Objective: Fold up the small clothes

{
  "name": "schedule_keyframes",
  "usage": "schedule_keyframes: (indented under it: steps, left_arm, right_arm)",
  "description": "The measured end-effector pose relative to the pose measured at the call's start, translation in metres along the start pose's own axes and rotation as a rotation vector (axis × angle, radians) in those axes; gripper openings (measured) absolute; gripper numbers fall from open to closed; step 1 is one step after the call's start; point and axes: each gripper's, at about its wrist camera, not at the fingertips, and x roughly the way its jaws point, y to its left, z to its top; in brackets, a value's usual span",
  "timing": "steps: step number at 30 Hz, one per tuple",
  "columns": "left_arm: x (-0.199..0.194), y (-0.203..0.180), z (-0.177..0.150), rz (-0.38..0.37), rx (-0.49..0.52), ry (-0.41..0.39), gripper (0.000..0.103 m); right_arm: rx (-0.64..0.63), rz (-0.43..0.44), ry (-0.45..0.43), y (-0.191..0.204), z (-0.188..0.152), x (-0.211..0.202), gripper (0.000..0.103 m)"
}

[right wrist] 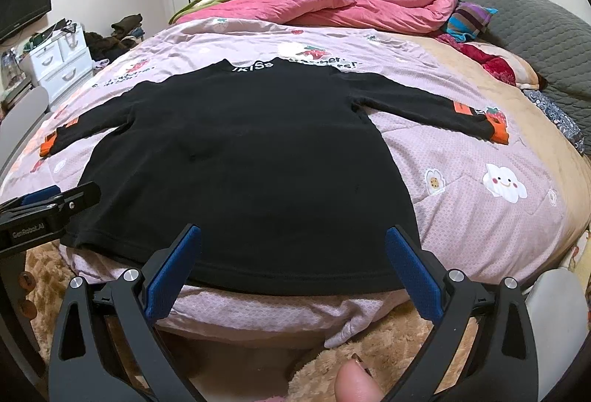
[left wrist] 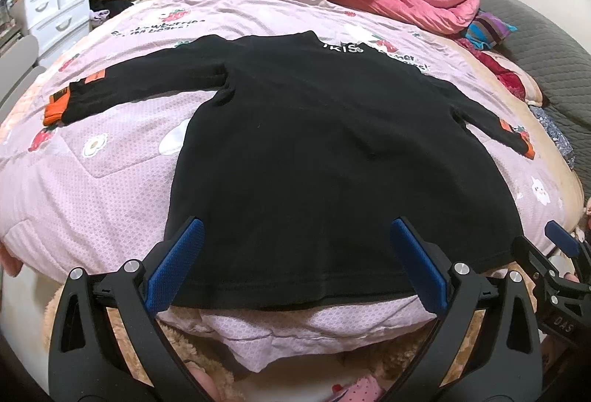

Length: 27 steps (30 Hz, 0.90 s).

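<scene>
A small black long-sleeved top [left wrist: 303, 143] [right wrist: 251, 158] lies flat on a pink quilt, collar away from me, hem at the bed's near edge. Both sleeves are spread out, each ending in an orange cuff [left wrist: 55, 106] [right wrist: 498, 127]. My left gripper [left wrist: 297, 239] is open, its blue pads over the left part of the hem with nothing between them. My right gripper [right wrist: 293, 247] is open too, hovering over the right part of the hem. Each gripper shows at the edge of the other's view.
The pink quilt [left wrist: 110, 180] with strawberry and cloud prints covers the bed. A rolled pink blanket [right wrist: 351, 7] and dark clothes lie at the far end; pillows and a grey headboard [right wrist: 535, 33] are on the right. White drawers [left wrist: 55, 10] stand on the left.
</scene>
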Motion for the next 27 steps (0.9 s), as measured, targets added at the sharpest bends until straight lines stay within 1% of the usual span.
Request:
schedule_keyframes:
  steps: [27]
  left_arm:
    - [-0.0026, -0.0034, 0.0061, -0.008, 0.009, -0.007, 0.095]
  right_arm:
    - [0.005, 0.001, -0.016, 0.0064, 0.0059, -0.0058, 0.099]
